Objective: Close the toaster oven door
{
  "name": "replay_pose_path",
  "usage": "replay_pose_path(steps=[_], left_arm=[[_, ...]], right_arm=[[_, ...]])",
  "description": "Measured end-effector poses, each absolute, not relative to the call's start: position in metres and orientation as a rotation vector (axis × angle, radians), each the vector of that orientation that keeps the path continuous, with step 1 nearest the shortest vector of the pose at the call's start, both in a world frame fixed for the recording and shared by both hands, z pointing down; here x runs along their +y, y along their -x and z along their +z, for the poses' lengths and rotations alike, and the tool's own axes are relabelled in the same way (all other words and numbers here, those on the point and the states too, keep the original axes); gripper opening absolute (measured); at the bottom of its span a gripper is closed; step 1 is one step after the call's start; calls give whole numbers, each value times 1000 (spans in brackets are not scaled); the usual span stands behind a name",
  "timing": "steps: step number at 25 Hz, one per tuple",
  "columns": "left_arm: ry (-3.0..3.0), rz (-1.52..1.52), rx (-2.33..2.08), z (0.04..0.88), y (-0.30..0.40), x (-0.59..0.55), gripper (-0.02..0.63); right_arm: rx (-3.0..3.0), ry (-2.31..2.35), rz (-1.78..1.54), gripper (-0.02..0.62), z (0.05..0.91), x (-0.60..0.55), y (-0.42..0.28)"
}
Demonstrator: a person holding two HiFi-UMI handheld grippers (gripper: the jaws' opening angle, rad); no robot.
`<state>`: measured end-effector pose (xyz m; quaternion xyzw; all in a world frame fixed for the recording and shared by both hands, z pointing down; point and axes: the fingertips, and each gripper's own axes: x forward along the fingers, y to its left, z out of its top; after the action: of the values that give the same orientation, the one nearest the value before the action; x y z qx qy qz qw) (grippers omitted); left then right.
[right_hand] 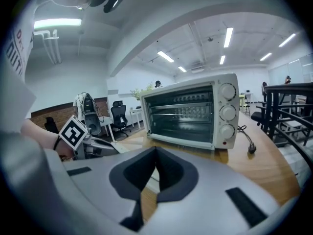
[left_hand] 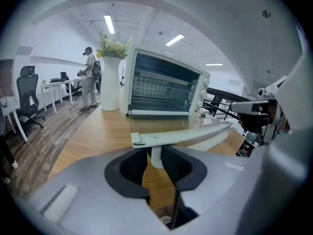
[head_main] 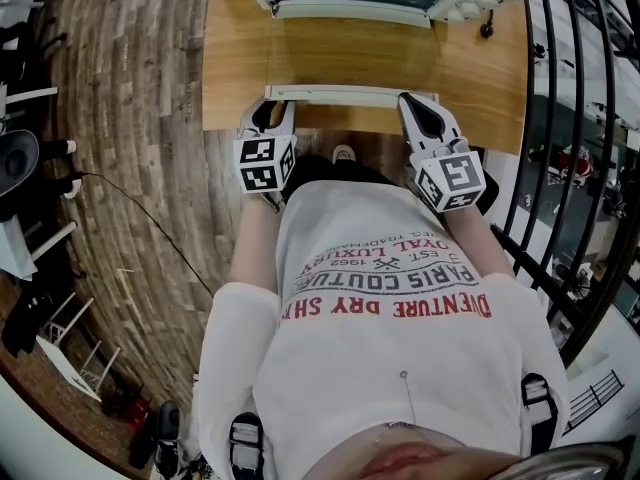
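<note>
Left gripper [left_hand: 155,152] is found clamped on the left post of the door handle [left_hand: 186,133], which lies crosswise with the toaster oven [left_hand: 164,84] beyond. Right gripper [right_hand: 155,152] jaws are pressed together, empty.

Bench [head_main: 240,58]: wood grain, smooth, low sheen. Floor [head_main: 130,118]: wood-look planks, coarser grain. Toaster oven [right_hand: 195,114]: white casing, smooth, semi-gloss. Door [left_hand: 161,125]: glossy glass. Door handle [left_hand: 181,135]: white plastic. Left gripper [left_hand: 155,155], right gripper [right_hand: 155,152]: grey matt plastic shells, with black matt fingers [left_hand: 124,173].
</note>
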<state>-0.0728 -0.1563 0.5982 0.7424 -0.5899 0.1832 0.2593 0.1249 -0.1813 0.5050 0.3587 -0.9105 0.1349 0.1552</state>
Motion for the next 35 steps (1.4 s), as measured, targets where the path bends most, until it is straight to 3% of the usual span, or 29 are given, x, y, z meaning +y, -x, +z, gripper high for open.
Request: replay_pose_path(steps=[35], left_arm=[[-2133,329,-1688,476,81,-211,95]], right_arm=[[-2686,-1130,279,5,427,-203,-109]])
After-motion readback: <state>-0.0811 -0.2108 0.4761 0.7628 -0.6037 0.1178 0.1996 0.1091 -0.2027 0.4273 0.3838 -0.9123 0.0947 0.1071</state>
